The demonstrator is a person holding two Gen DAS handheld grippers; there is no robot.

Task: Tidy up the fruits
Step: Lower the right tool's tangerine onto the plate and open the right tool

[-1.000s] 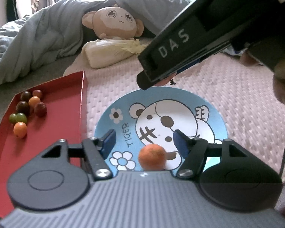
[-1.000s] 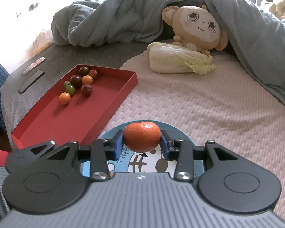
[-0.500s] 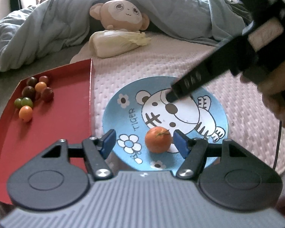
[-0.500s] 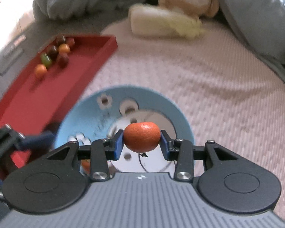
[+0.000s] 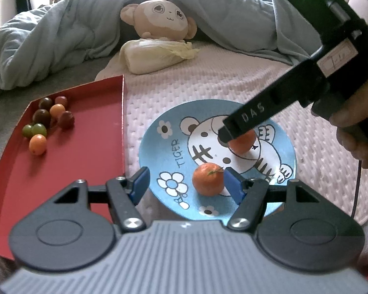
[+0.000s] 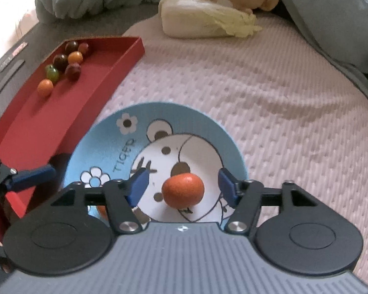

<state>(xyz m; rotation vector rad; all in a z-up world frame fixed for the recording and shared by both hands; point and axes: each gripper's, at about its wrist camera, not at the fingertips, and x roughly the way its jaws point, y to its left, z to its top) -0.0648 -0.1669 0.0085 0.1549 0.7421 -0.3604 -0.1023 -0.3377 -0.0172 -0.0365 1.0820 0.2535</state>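
Note:
A blue tiger plate (image 5: 157,152) (image 6: 100,142) lies on the pink bedspread. One orange mandarin (image 5: 207,179) sits on its near part, close to the right finger of my open, empty left gripper (image 5: 185,183). A second mandarin (image 6: 183,190) (image 5: 243,142) rests on the plate's middle between the spread jaws of my open right gripper (image 6: 182,186), touched by neither pad. The right gripper also shows in the left wrist view (image 5: 235,132), reaching down over that mandarin.
A red tray (image 5: 61,161) (image 6: 36,122) left of the plate holds several small round fruits (image 5: 46,120) (image 6: 61,66) at its far end. A toy cabbage (image 5: 154,56) (image 6: 203,19), a plush monkey (image 5: 159,17) and a blue duvet (image 5: 49,41) lie behind.
My right gripper lowered its mandarin onto the plate's middle and opened, letting it go. My left gripper has drawn back a little from the first mandarin, staying open.

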